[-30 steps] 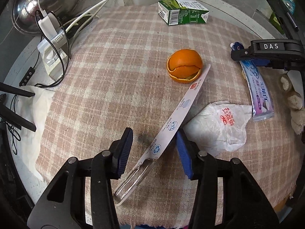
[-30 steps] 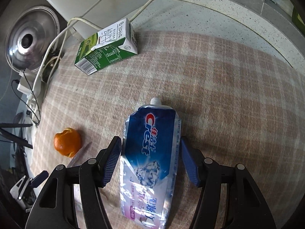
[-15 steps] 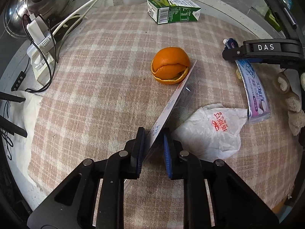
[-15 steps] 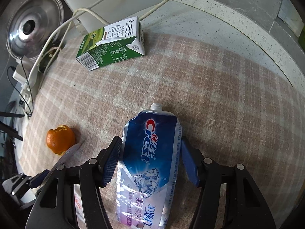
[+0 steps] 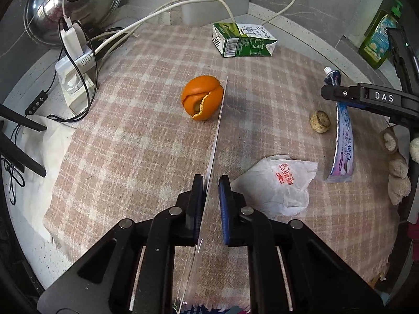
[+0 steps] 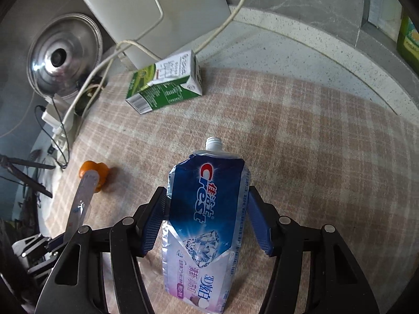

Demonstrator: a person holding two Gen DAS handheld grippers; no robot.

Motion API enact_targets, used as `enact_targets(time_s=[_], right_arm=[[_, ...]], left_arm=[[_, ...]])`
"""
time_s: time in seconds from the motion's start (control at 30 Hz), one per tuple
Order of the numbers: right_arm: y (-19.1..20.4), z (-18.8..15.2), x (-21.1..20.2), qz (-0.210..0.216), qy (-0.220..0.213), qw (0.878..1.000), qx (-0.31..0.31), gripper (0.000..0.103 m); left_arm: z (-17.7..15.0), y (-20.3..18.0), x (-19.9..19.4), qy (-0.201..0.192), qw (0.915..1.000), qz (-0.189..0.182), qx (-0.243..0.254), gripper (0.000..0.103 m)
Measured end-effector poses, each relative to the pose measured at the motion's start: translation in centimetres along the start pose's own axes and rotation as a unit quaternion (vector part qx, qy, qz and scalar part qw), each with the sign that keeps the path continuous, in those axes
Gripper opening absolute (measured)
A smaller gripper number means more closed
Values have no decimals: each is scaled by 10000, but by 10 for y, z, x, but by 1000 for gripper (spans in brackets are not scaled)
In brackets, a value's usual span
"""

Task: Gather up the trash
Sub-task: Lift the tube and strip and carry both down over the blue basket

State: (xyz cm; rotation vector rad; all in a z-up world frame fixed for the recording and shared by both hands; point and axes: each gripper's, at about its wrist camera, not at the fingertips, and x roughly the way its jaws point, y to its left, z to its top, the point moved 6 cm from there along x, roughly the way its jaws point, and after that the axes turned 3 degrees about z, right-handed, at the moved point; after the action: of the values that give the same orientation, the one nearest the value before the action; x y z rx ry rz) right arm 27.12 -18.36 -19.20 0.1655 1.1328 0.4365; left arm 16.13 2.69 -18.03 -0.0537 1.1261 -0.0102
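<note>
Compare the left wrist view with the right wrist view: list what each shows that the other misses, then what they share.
Only the left wrist view shows the crumpled white wrapper, the small brown nut-like ball and the white cloth at the edge.

Only the right wrist view shows the toothpaste tube's printed front, held in the right hand-held gripper.

Both show the toothpaste tube, milk carton, orange peel, pot lid, and the flat package strip clamped in the left hand-held gripper.

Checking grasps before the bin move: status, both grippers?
Left gripper shut on flat toothbrush pack, edge-on. Right gripper clamped on toothpaste tube, uncapped. Orange peel, wrapper, milk carton left on cloth. Nothing in the way.
</note>
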Motion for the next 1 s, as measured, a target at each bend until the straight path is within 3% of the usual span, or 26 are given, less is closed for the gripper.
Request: enact_targets(time_s=[0.5, 1.0], right_arm=[[28, -17, -61, 60, -910, 9945, -515, 59], [62, -44, -109, 37, -1396, 9865, -856, 59]], left_arm=[[-12, 11, -35, -359, 9989, -64, -284, 10], [-56, 25, -74, -530, 9980, 25, -353, 10]])
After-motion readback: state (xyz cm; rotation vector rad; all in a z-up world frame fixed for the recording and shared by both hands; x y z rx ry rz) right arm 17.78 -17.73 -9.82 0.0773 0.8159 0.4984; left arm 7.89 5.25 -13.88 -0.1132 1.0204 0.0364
